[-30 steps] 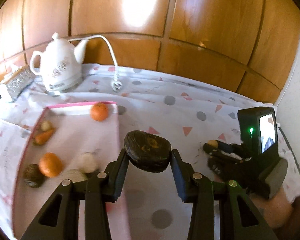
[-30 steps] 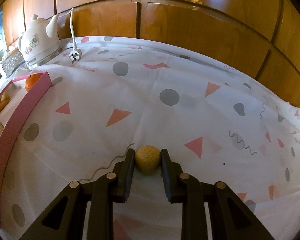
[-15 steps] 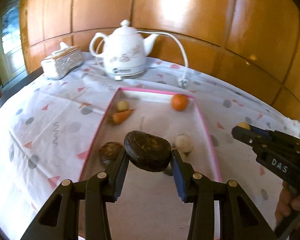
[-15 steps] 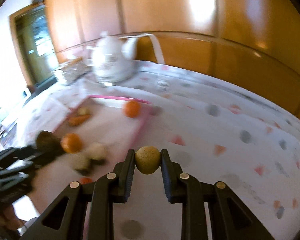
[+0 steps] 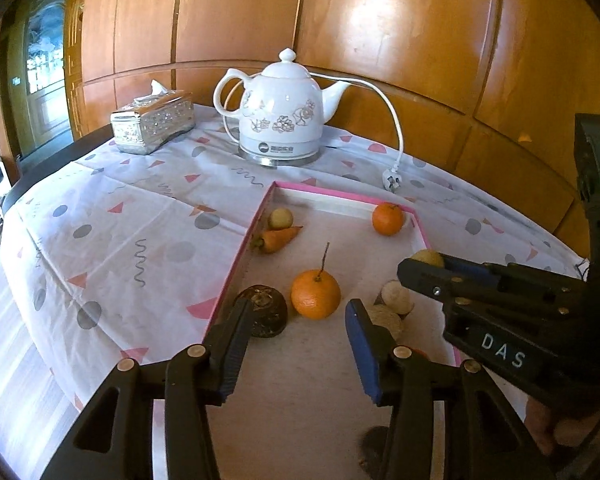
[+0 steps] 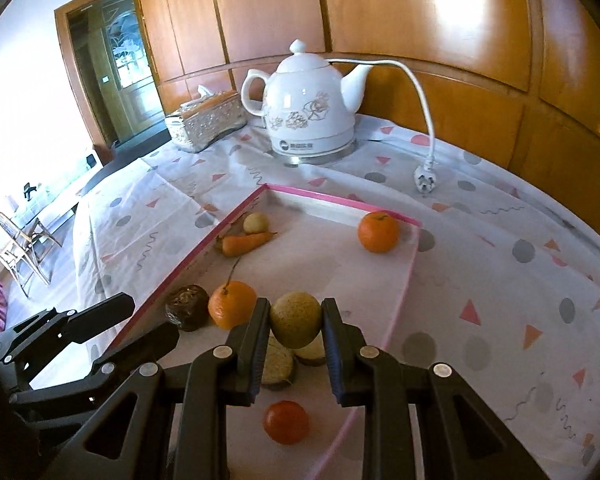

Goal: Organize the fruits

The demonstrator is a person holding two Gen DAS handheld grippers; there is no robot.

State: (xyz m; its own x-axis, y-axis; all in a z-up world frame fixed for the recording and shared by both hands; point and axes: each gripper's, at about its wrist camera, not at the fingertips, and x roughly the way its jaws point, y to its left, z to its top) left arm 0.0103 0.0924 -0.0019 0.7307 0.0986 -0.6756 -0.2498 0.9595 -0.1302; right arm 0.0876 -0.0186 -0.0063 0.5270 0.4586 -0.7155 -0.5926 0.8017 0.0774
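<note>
A pink-rimmed tray (image 5: 242, 254) (image 6: 196, 258) lies on the patterned tablecloth. In it are two oranges (image 5: 315, 293) (image 5: 387, 219), a carrot (image 5: 278, 238), a dark brown fruit (image 5: 265, 314), pale round fruits (image 5: 397, 303) and a red one (image 6: 286, 422). My left gripper (image 5: 296, 332) is open and empty above the tray's near end; it also shows in the right wrist view (image 6: 150, 318). My right gripper (image 6: 295, 322) is shut on a yellow-green round fruit (image 6: 296, 319) and holds it over the tray; it also shows in the left wrist view (image 5: 422, 266).
A white electric kettle (image 5: 282, 114) (image 6: 312, 106) stands behind the tray with its cord and plug (image 5: 392, 180) on the cloth. A silver tissue box (image 5: 153, 122) sits at the back left. Wooden wall panels close off the back. The table edge falls away at left.
My left gripper has opened and the dark fruit it held is gone from its jaws. My right gripper has carried the yellow-green fruit from the cloth to above the tray.
</note>
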